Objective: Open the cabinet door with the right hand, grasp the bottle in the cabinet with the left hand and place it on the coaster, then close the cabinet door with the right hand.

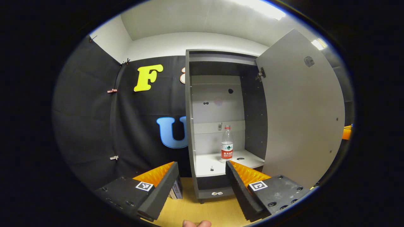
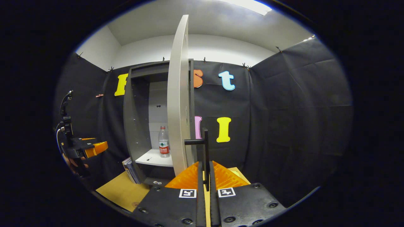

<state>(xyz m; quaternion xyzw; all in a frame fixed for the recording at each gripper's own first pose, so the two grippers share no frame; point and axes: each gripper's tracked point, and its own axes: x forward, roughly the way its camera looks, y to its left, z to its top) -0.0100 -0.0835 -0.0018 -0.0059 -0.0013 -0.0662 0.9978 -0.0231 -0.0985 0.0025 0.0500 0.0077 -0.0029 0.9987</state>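
Water bottle (image 1: 227,142): upright on cabinet (image 1: 221,126) shelf, beyond my spread left gripper (image 1: 202,186).
Door handle (image 2: 205,154): clamped in my right gripper (image 2: 205,186).
Cabinet door (image 1: 300,110): open.

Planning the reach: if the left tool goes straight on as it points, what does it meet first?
Probably the bottle on the cabinet shelf; the open left tool frames it, door swung aside. Depth is unclear.

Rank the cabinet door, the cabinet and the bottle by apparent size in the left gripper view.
1. cabinet door, though swung open toward the camera, so nearness inflates it.
2. cabinet, close behind.
3. bottle, by far the smallest.
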